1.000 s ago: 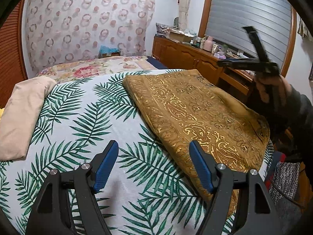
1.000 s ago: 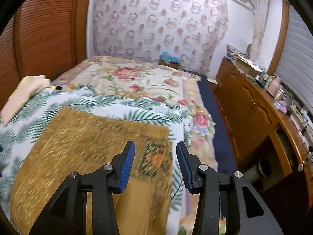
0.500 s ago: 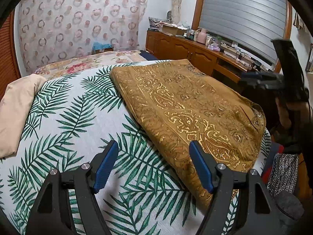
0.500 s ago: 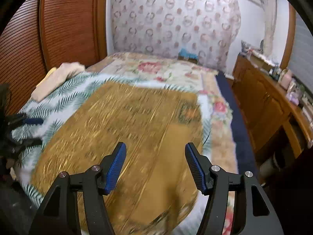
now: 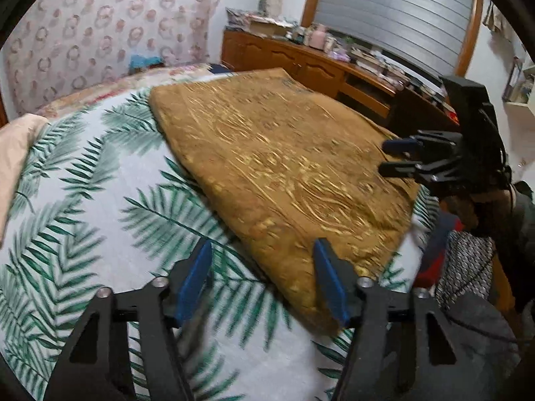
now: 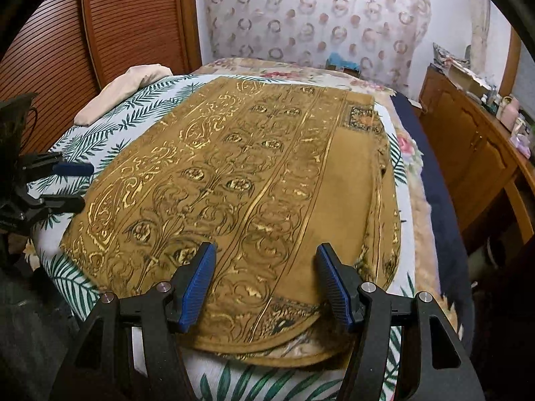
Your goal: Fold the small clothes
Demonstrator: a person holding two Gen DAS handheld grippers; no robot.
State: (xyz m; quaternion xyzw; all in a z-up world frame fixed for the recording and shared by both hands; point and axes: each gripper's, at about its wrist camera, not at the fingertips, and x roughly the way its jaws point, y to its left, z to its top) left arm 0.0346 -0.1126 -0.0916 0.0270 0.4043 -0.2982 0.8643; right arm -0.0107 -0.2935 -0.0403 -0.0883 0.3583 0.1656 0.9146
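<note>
A brown cloth with gold ornament (image 5: pixel 287 163) lies flat and folded on the palm-leaf bedsheet (image 5: pixel 83 207). It also fills the right wrist view (image 6: pixel 240 180). My left gripper (image 5: pixel 262 280) is open and empty, just above the cloth's near left corner. My right gripper (image 6: pixel 267 277) is open and empty, low over the cloth's near edge. Each gripper shows in the other view: the right one (image 5: pixel 398 157) over the cloth's right side, the left one (image 6: pixel 72 185) at the cloth's left edge.
A beige folded cloth (image 6: pixel 127 87) lies at the far left of the bed. A floral blanket (image 6: pixel 301 70) covers the far bed. A wooden sideboard (image 5: pixel 321 67) with clutter runs along the right. A slatted wooden door (image 6: pixel 100 33) stands on the left.
Both grippers have come down and closer to the cloth's near edge. The right gripper's jaws have opened wider over the second. The cloth has not moved.
</note>
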